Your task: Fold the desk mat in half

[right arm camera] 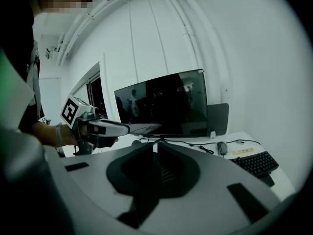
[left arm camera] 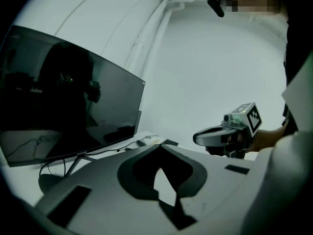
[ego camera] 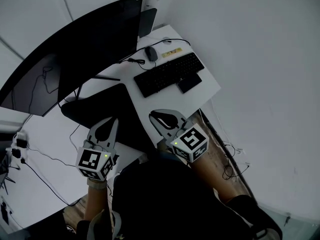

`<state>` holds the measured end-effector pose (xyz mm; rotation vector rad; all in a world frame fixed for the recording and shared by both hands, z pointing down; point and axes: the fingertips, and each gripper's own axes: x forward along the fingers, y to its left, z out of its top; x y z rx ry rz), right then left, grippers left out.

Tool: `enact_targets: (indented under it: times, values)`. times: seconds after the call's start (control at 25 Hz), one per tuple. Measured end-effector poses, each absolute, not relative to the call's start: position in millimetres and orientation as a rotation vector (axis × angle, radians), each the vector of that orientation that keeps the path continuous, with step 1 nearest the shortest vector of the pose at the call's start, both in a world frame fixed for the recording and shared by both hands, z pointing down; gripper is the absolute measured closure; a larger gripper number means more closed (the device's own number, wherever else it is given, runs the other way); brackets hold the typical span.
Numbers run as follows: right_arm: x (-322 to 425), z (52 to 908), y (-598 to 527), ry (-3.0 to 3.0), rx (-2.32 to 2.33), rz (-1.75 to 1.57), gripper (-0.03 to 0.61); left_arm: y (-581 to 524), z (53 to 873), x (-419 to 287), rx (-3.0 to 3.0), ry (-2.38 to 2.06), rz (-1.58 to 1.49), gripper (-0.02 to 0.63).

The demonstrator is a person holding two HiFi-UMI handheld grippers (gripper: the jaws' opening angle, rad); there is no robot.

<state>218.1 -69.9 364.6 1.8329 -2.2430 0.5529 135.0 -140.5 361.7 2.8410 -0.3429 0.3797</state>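
**Mat edge pinched, fold path toward 11 o'clock**

Jaws on the left gripper (ego camera: 114, 120) and the right gripper (ego camera: 153, 116) are pressed together. Each seems to pinch the near long edge of the black mat (ego camera: 120, 109), holding that edge up off the white desk (ego camera: 202, 91).

In the head view the mat's long axis runs from 8 to 2 o'clock, parallel to the keyboard (ego camera: 170, 74). Its far edge lies at 11 o'clock from the grippers, under the monitor (ego camera: 85, 49). The two hands sit side by side, equally near.

Folding likely means carrying the edge toward 11 o'clock. The stand (ego camera: 102, 78) crowds that end, and the keyboard lies just beside the mat at 1 o'clock.
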Motion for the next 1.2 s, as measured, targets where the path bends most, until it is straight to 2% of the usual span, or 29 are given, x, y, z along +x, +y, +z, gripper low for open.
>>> enact_targets:
  times: [0.6, 1.2]
  values:
    - [218, 320, -43, -2.245, 1.927, 0.366, 0.541, -117, 313, 144, 2.939, -0.253, 0.294, 0.604]
    - [216, 317, -47, -2.219, 1.966, 0.362, 0.541, -123, 308, 137, 2.960, -0.279, 0.281, 0.604]
